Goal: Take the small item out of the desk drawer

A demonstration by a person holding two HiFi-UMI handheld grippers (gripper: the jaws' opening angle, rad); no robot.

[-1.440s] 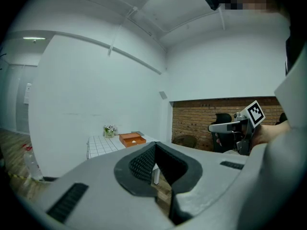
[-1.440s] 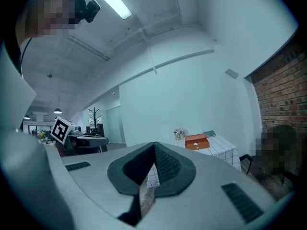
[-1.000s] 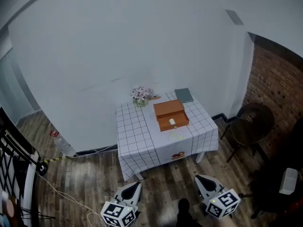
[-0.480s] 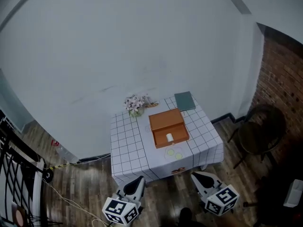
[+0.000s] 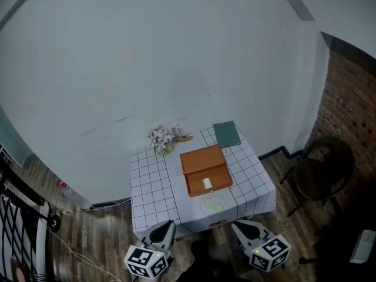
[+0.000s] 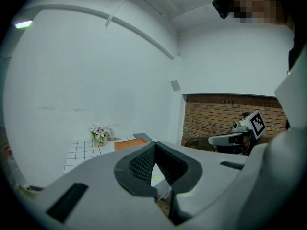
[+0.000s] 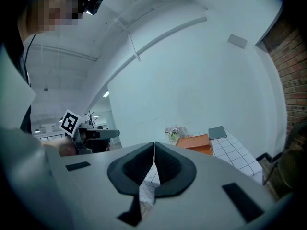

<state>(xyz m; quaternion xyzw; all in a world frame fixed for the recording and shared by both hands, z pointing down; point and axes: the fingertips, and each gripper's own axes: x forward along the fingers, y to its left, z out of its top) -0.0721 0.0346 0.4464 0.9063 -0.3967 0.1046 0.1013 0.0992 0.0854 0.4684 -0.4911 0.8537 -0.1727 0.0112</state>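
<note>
Both claws closed, empty: left claw (image 5: 169,224), right claw (image 5: 237,224), near table (image 5: 154,181) front edge. At table centre, open orange drawer (image 5: 194,188) holds small white item (image 5: 207,184). Likely light, rigid; pinch across its sides.

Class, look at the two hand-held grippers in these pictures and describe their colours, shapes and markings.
The left gripper and the right gripper look alike. Each has a light grey, wedge-shaped shell that narrows toward the jaws. At the rear each carries a white cube printed with black square markers. In the gripper views the jaws are lined with dark textured padding around a rounded hollow, and the shell has dark rectangular slots. No cables show.
</note>
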